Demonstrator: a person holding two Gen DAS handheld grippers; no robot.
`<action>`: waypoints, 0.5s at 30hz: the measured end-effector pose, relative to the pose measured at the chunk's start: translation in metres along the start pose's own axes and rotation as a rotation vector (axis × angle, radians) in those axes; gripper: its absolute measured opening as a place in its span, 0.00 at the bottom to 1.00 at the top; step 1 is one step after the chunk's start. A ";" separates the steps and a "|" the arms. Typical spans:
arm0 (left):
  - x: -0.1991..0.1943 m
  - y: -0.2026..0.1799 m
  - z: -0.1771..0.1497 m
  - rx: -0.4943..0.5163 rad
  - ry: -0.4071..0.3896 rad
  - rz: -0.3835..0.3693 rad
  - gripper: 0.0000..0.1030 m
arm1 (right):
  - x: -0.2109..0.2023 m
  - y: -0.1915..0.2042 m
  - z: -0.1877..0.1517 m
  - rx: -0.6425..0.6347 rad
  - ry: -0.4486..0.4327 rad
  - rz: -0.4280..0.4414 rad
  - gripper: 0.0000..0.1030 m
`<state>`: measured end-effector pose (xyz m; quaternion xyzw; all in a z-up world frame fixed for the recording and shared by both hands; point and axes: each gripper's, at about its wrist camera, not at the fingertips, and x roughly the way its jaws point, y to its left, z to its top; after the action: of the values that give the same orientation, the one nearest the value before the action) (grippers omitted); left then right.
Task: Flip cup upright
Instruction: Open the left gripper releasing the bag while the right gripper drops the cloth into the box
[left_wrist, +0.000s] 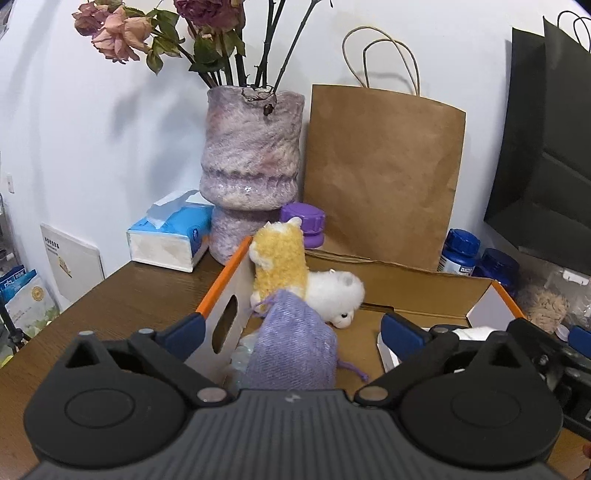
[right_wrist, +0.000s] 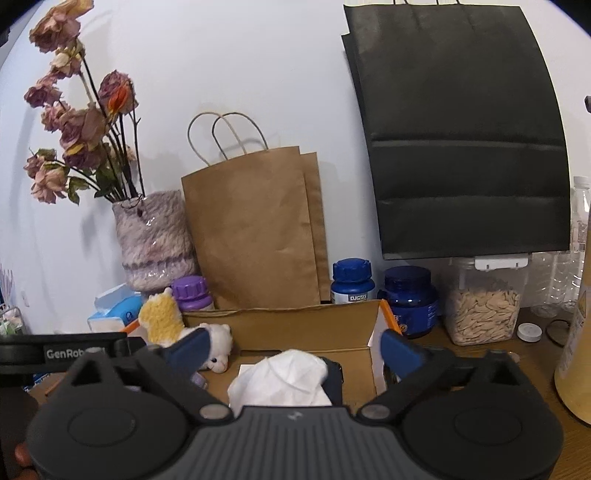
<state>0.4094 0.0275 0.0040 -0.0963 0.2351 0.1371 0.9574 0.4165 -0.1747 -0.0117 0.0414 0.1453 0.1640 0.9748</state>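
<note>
No cup shows plainly in either view. My left gripper (left_wrist: 291, 330) hangs open over the near left corner of an open cardboard box (left_wrist: 424, 291). Its blue fingers (left_wrist: 184, 328) stand wide apart, and a purple knitted pouch (left_wrist: 295, 350) lies below between them, untouched. In the box behind the pouch lie a yellow plush toy (left_wrist: 279, 262) and a white plush toy (left_wrist: 338, 295). My right gripper (right_wrist: 295, 347) is open too, above the same box (right_wrist: 295, 325). A crumpled white tissue (right_wrist: 284, 376) on a dark object lies under it. Neither gripper holds anything.
Along the white wall stand a fuzzy vase of dried roses (left_wrist: 251, 155), a brown paper bag (left_wrist: 384, 173) and a black bag (right_wrist: 461, 140). Around the box are a tissue pack (left_wrist: 170, 236), a purple bottle (left_wrist: 304, 223), blue bottles (right_wrist: 351, 280), a seed jar (right_wrist: 484, 310) and a yellowish container (right_wrist: 574, 350).
</note>
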 end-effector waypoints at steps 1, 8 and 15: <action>0.000 0.000 0.000 -0.001 0.000 0.000 1.00 | -0.001 0.000 0.001 0.002 0.001 0.001 1.00; -0.004 0.003 0.001 -0.011 -0.010 0.009 1.00 | -0.003 0.002 0.002 -0.002 0.006 0.006 1.00; -0.019 0.007 0.004 -0.032 -0.043 0.004 1.00 | -0.017 0.006 0.008 -0.008 -0.015 0.008 1.00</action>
<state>0.3924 0.0311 0.0156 -0.1080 0.2125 0.1451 0.9603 0.4021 -0.1749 0.0011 0.0395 0.1371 0.1680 0.9754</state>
